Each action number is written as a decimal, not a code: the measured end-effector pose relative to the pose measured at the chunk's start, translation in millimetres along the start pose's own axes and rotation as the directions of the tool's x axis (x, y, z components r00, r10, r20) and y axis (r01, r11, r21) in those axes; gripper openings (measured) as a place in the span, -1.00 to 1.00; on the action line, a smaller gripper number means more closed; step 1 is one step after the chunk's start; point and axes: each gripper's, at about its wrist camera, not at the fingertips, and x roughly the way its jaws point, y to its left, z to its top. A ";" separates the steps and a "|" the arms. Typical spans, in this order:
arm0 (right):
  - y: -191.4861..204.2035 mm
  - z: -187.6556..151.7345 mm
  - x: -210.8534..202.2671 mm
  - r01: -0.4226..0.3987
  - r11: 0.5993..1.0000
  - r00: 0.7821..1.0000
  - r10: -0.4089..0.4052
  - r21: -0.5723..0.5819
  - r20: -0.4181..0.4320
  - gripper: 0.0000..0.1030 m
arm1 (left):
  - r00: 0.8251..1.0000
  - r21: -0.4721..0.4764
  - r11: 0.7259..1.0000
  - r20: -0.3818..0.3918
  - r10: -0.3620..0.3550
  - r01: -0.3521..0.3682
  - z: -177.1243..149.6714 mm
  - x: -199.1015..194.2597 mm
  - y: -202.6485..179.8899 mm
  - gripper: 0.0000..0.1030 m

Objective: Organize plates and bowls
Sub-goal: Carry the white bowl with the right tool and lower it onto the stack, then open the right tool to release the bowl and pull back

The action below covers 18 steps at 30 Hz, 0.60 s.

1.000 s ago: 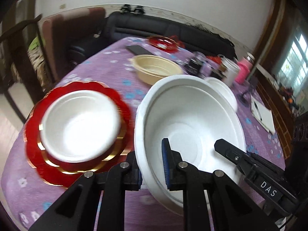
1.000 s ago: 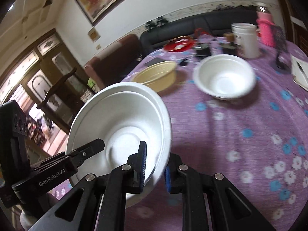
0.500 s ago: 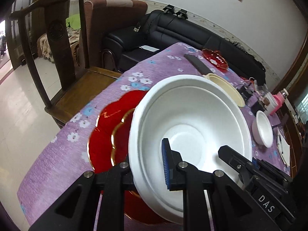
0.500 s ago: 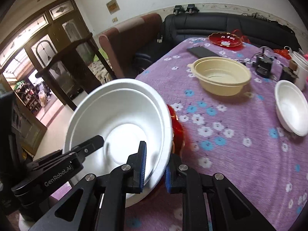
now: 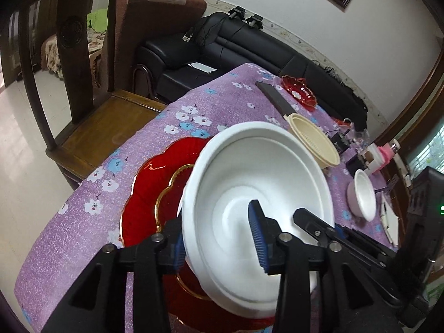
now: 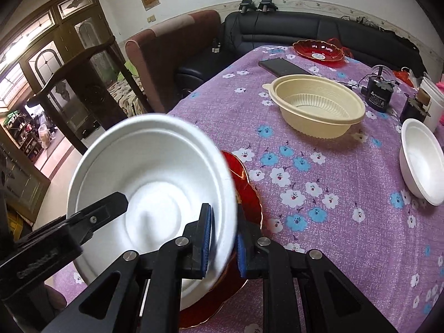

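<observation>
A large white bowl point(image 5: 258, 183) sits tilted over a red gold-trimmed plate point(image 5: 155, 191) near the table's corner; whatever lies beneath it is hidden. My left gripper point(image 5: 219, 242) straddles the bowl's near rim with its jaws opening. The right blue pad stands clear inside the bowl. My right gripper point(image 6: 223, 244) is shut on the opposite rim of the bowl point(image 6: 155, 177), above the plate point(image 6: 249, 194). Each gripper's black finger also shows in the other's view.
On the purple flowered cloth point(image 6: 319, 199) stand a cream bowl point(image 6: 316, 105), a small white bowl point(image 6: 421, 161), a dark flat device point(image 6: 283, 66) and a small red dish point(image 6: 319, 51). A wooden chair point(image 5: 83, 83) stands at the table's left edge, a black sofa behind.
Both grippers carried the large white bowl across the table to above the red plate, covering the small white bowl that sat there. The left jaws have since parted from the rim.
</observation>
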 end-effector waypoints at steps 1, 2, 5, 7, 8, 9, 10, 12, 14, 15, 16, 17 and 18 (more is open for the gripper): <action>1.9 0.7 -0.3 0.008 1.000 1.000 -0.008 -0.009 0.001 -0.65 | 1.000 -0.005 1.000 0.012 0.004 -0.004 -0.1 -4.9 1.4 -0.02; 4.2 1.1 -0.4 0.016 1.000 1.000 -0.016 -0.019 0.001 -0.65 | 1.000 -0.008 1.000 0.028 0.010 -0.009 -0.2 -10.0 2.5 0.14; 7.0 1.6 -1.6 0.029 0.999 1.000 -0.029 -0.032 0.010 -0.65 | 0.998 -0.029 1.000 0.062 0.004 -0.003 -0.7 -23.8 6.2 0.24; 6.2 0.7 -3.9 0.035 0.999 0.999 -0.035 -0.022 0.026 -0.65 | 0.997 -0.032 0.999 0.082 0.014 -0.012 -1.7 -31.1 8.3 0.25; 5.1 0.1 -5.1 0.032 0.999 0.999 -0.032 -0.015 0.032 -0.65 | 0.995 -0.033 0.999 0.094 0.020 -0.017 -2.6 -35.1 9.6 0.26; 3.8 -0.8 -6.6 0.024 1.000 0.999 -0.024 -0.007 0.039 -0.61 | 0.994 -0.033 0.999 0.106 0.028 -0.024 -3.9 -38.8 9.8 0.28; 2.3 -2.1 -9.1 0.022 1.000 0.998 -0.022 0.002 0.050 -0.54 | 0.992 -0.033 0.999 0.120 0.036 -0.032 -5.5 -42.9 9.6 0.34; 0.0 -5.1 -16.9 0.028 1.000 0.996 -0.029 0.014 0.082 -0.44 | 0.987 -0.028 0.998 0.152 0.056 -0.053 -8.6 -51.6 8.9 0.37; 0.0 -9.8 -28.5 0.035 0.999 0.993 -0.036 0.012 0.117 -0.39 | 0.978 -0.008 0.996 0.192 0.085 -0.085 -12.6 -60.5 4.6 0.39; -0.1 -13.2 -36.3 0.044 0.999 0.990 -0.045 0.007 0.137 -0.36 | 0.973 0.003 0.995 0.209 0.099 -0.101 -15.0 -64.5 2.3 0.40; -0.3 -17.5 -45.3 0.055 0.998 0.986 -0.055 0.001 0.159 -0.31 | 0.967 0.018 0.992 0.228 0.114 -0.122 -17.6 -68.5 -1.7 0.43; -1.6 -23.1 -56.0 0.068 0.998 0.980 -0.066 -0.006 0.186 -0.25 | 0.960 0.035 0.989 0.249 0.128 -0.141 -20.5 -72.7 -6.3 0.47; -3.6 -29.3 -67.0 0.082 0.997 0.974 -0.077 -0.011 0.215 -0.13 | 0.954 0.047 0.987 0.266 0.137 -0.155 -22.9 -76.0 -9.8 0.49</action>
